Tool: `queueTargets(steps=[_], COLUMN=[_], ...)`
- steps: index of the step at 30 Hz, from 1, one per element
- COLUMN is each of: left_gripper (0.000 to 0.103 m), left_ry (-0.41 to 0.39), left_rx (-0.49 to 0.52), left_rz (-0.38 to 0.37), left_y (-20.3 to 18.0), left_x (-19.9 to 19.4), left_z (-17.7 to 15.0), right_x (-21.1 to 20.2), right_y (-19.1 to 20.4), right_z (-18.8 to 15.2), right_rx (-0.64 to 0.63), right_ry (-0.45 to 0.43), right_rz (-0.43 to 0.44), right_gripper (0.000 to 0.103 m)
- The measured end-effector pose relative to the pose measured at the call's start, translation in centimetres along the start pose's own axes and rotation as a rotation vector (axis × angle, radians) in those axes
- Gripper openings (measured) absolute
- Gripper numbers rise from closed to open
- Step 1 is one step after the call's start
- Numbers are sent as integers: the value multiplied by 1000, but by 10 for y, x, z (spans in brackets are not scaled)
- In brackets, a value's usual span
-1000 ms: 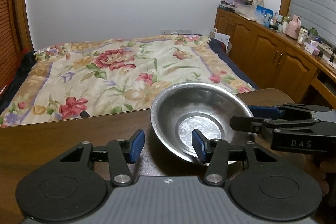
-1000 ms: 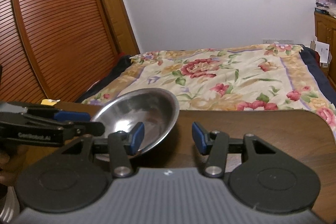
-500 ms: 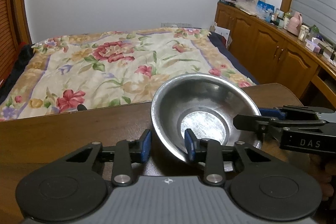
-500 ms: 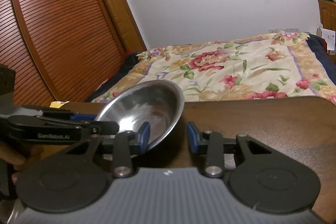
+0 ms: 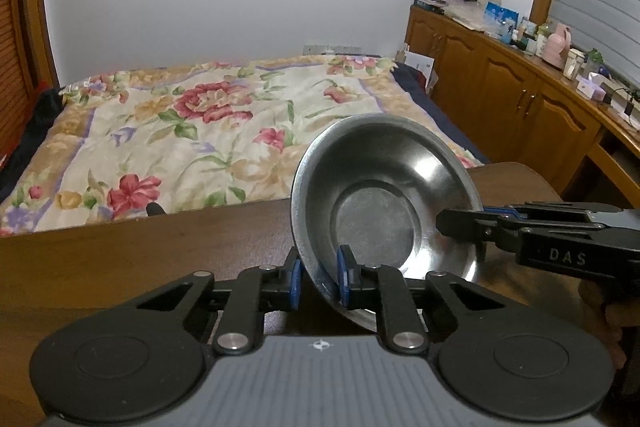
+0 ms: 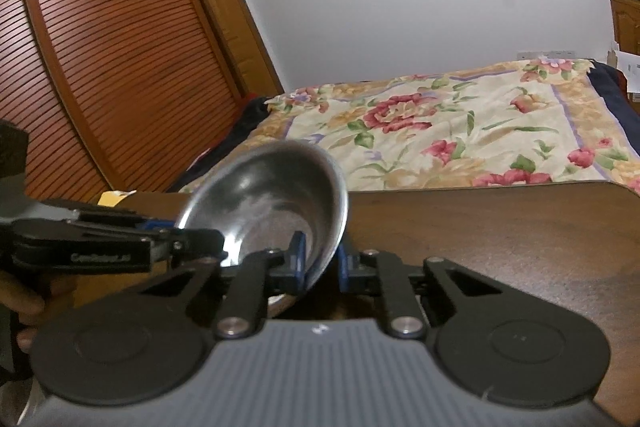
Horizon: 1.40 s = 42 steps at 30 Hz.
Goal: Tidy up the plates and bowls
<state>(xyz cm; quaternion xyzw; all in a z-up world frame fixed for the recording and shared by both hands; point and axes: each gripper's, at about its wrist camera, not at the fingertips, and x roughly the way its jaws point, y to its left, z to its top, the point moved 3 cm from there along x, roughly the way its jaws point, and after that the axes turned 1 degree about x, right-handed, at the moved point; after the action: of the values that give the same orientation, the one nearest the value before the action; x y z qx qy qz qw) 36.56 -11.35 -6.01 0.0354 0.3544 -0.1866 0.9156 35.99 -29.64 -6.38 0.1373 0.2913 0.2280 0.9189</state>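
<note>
Left hand-held gripper (image 5: 318, 277): its jaws had just been closing and were seen clamped on the near-left rim of the steel bowl (image 5: 384, 215), one blue pad inside the wall and one outside.
Bowl position: it was held between the two grippers, tilted, just above the worktop (image 5: 120, 251); whether its underside touched the wood could not be told.
Right hand-held gripper (image 6: 318, 261): its jaws had likewise just been closing, and were seen clenched on the opposite rim, the thin metal edge pinched between the pads.
Handling, as judged: the bowl was taken to be light, stiff and thin-walled, unlikely to break but smooth enough to slip or swivel in a pinch; the rim was judged the only sensible place to be gripped, and two opposed grips were thought to steady it.
Risk, as judged: a tilt could be worsened if one side were raised faster than the other.
Worktop: dark brown wood, bare around the bowl, with a rounded far corner.
Room: a louvred wooden wardrobe (image 6: 100, 67) was seen at the left, a bed (image 5: 200, 131) with a floral cover beyond the worktop, and a cluttered wooden cabinet (image 5: 520, 95) along the right wall.
</note>
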Motion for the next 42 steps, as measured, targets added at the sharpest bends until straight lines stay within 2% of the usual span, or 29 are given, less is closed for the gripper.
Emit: queueTargets(steps=[7,20,28,42], left_gripper=[19,19,20,20], left_ry=[-52,-168,-202,-224], left_rx=[45,99,124,131], left_rz=[-24,-104,-126,-124], left_y=[-12,-44,-56,-67], left_x=[-32,-105,-142,-186], left_z=[10,19,4,-31], right_x=[-19,-96,-129,-161], right_y=[8,41,55,77], right_z=[9,31,28,2], right_rx=[-6,-67,-94,-115], right_ry=[-30,-121,-150,-152], right_rz=[-7,-94,-147,-154], right_gripper=[14,14,14,14])
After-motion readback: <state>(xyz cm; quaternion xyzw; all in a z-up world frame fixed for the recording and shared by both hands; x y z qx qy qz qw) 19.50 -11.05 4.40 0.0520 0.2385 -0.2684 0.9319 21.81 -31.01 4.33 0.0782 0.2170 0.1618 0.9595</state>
